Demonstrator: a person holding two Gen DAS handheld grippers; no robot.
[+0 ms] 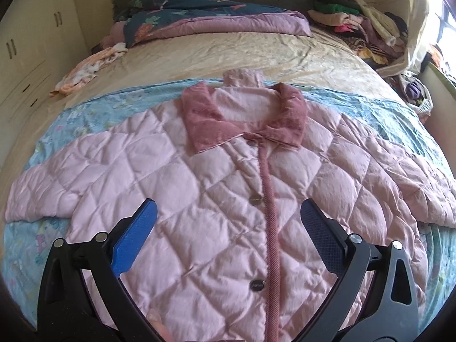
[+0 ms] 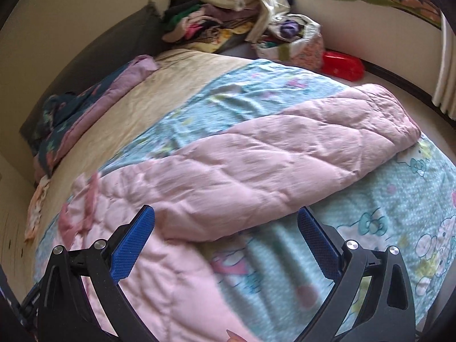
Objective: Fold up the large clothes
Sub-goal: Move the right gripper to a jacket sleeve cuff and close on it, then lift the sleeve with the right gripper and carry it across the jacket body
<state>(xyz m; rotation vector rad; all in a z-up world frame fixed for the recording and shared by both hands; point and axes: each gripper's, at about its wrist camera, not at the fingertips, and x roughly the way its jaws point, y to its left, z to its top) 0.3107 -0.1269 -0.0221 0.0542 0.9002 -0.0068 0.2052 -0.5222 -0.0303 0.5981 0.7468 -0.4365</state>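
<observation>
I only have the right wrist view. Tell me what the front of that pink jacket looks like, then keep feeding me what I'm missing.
Observer: The pink quilted jacket lies face up, buttoned shut, its darker corduroy collar toward the headboard.
Operator: Report the other sleeve.
Observer: The left sleeve lies spread out flat toward the wardrobe side, over the blue cartoon sheet.
Operator: Say where the left gripper is.
Observer: The left gripper is over the lower chest, jaws open, straddling the button placket, holding nothing.
Operator: Name anything loose on that side.
Observer: A small peach and white garment lies crumpled near the bed's far left edge.
</observation>
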